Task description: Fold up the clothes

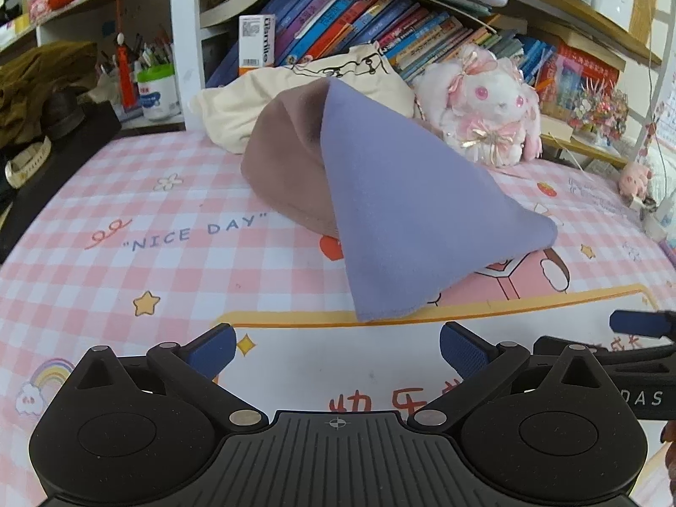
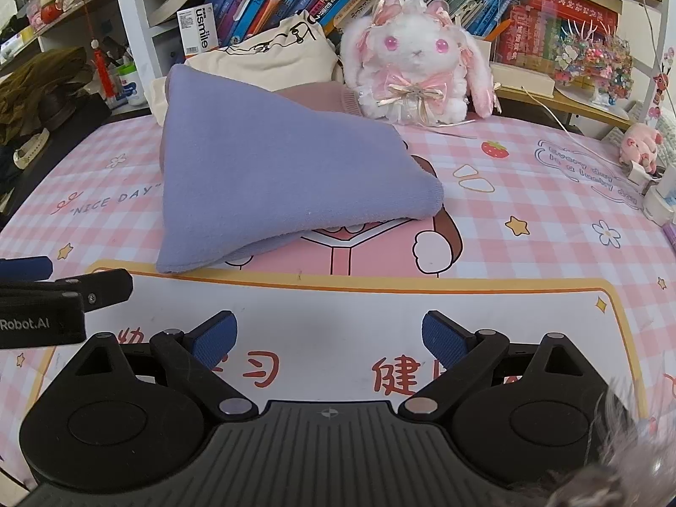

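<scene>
Both grippers sit low in frame with jaws spread wide and nothing between them: left gripper (image 1: 337, 344), right gripper (image 2: 329, 336). Lavender garment (image 2: 270, 177) lies mid-frame in both views on the pink checked mat (image 2: 528, 194), folded over, far edge propped up on a mauve garment (image 1: 283, 160) behind it; near corner droops toward lower centre, touching the mat's white panel edge. Looks like soft, light knit: limp, will sag and drape, low slip risk on the textured pads. Best hold, I'd judge: near hem corner (image 1: 372, 308) for the left, rounded fold edge (image 2: 426, 198) for the right. Plush rabbit (image 2: 416, 72) sits close behind, upper right, so avoid dragging cloth into it.
</scene>
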